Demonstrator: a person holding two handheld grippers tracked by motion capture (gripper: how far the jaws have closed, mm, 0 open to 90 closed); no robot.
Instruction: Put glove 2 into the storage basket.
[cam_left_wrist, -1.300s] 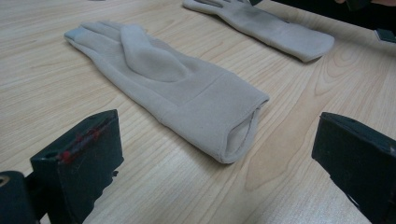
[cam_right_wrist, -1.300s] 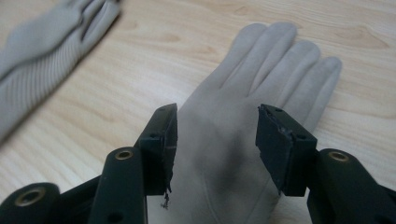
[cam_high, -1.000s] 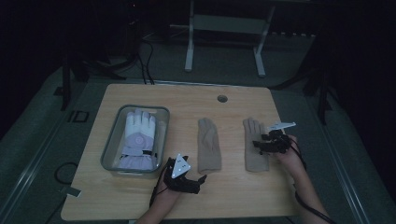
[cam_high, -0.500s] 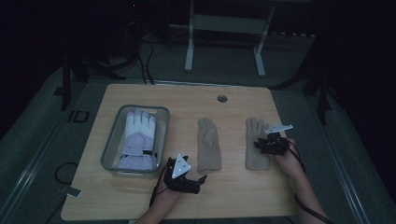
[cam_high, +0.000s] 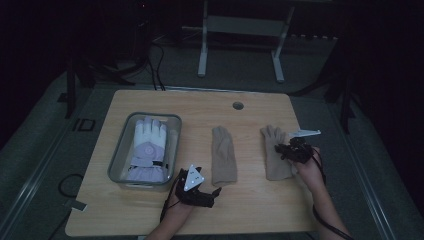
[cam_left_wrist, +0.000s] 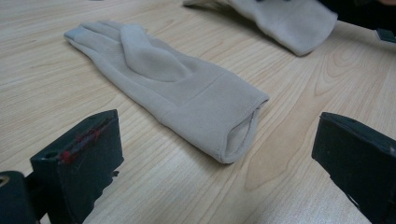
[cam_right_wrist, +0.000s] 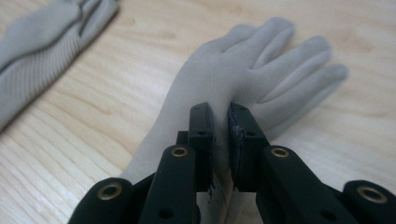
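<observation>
Two beige gloves lie flat on the wooden table (cam_high: 200, 107). My right gripper (cam_high: 281, 151) (cam_right_wrist: 220, 112) is shut on the right beige glove (cam_high: 272, 162) (cam_right_wrist: 261, 70). Its jaws have just been closing, and a raised fold of the glove's palm is pinched between them. The middle beige glove (cam_high: 223, 155) (cam_left_wrist: 173, 88) lies palm up, its cuff toward my left gripper (cam_high: 212, 192) (cam_left_wrist: 219, 126). That gripper rests low on the table just short of the cuff, open, with nothing between its jaws.
A clear plastic bin (cam_high: 120, 160) at the left of the table holds a white and lavender glove (cam_high: 148, 140). A round cable hole (cam_high: 238, 106) sits near the far edge. Bare wood runs along the near and far edges.
The right gripper has settled a little onto the right glove and pinched it. The left hand and the middle glove have not moved.
</observation>
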